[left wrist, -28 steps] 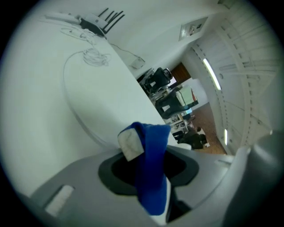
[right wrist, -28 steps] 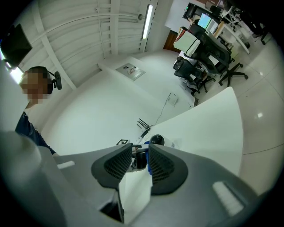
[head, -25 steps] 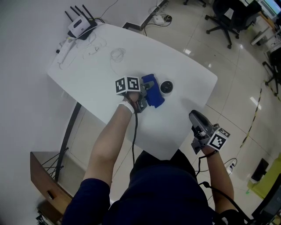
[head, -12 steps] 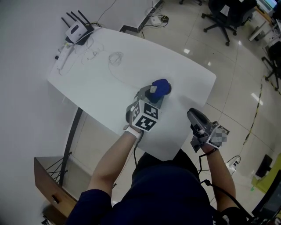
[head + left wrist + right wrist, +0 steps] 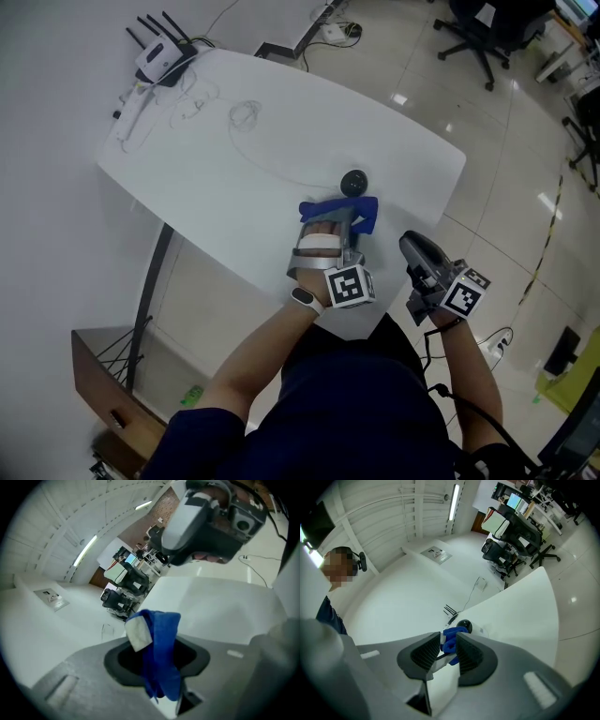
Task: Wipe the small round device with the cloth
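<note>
The small round black device (image 5: 353, 182) sits on the white table (image 5: 225, 178) near its right end. My left gripper (image 5: 342, 216) is just on the near side of it, shut on a blue cloth (image 5: 361, 212) that bunches against the device's near edge. In the left gripper view the cloth (image 5: 159, 644) hangs pinched between the jaws. My right gripper (image 5: 415, 247) hovers off the table's near right corner; its jaws are closing with nothing between them. From the right gripper view, the device (image 5: 464, 626) and cloth (image 5: 452, 637) show far beyond the narrow gap.
A white router with black antennas (image 5: 157, 58) and thin cables (image 5: 246, 114) lie at the table's far left end. Office chairs (image 5: 478, 28) stand on the shiny floor beyond. A wooden cabinet (image 5: 103, 384) is below the table's left side.
My left gripper has carried the cloth from the device's left, over it, round to its near side, with the hand turning. The device shows uncovered again. My right gripper has hardly moved.
</note>
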The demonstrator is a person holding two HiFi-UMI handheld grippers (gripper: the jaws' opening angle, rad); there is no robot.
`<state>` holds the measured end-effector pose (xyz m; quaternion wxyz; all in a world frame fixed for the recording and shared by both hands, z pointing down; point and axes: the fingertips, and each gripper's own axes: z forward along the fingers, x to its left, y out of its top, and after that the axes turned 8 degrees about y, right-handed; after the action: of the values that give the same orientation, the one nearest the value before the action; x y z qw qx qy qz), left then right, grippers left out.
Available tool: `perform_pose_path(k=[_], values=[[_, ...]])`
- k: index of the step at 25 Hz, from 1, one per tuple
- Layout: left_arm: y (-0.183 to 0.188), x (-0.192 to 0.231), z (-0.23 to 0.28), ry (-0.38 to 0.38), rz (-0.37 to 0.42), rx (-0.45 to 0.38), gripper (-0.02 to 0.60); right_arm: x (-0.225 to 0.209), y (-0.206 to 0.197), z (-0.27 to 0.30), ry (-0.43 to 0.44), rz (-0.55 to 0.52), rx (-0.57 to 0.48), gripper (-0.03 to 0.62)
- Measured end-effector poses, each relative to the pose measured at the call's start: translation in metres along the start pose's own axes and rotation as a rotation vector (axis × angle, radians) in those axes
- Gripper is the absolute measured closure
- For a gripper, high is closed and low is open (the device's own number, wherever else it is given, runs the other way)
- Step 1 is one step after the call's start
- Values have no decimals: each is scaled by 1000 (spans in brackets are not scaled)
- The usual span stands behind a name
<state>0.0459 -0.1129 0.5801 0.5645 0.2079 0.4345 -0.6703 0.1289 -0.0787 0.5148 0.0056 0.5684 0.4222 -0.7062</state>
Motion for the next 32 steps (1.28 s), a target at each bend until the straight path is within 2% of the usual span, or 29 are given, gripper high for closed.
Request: perform_pose_path(k=[4,6,7,8,10,12,14,16,18,19,20,25,29,32], values=[[-14,-26,23,-40,51,45,433,-8,-2,-4,-16,5,-2,488],[-22,-44,31,-126,41,87,433,-7,-4,-4,-14,2,4,490],[-25,-53,32,-189,-13,100,433,-5,-4,-3,-12,-1,6,490],[-25,-59,31,-258,-111,105,433,-3,-4,-3,-10,-6,8,490],[-22,-55,23,-363,-392,99,434,1,-2,-3,-6,-16,4,490],[-22,-34,11,-396,-654,72,434,5,1,-5,-4,-22,-5,491],[-24,-4,-7,-377,-840,28,434,7,2,-9,-5,-27,-17,493],[-29,30,-26,-326,-996,2,434,9,3,-15,-10,-32,-30,497],[-33,62,-38,-262,-1091,-1,434,10,3,-19,-16,-34,-42,497],[-34,73,-38,-234,-1083,3,434,11,3,-22,-17,-33,-48,497],[-34,80,-35,-214,-1040,6,436,11,3,-24,-17,-32,-53,499],[-21,85,-3,-216,-746,66,440,17,3,-26,-19,-37,-65,508],[1,84,2,-183,-514,97,440,17,3,-33,-26,-39,-83,508],[14,68,2,-218,-464,115,439,13,3,-38,-30,-31,-101,508]])
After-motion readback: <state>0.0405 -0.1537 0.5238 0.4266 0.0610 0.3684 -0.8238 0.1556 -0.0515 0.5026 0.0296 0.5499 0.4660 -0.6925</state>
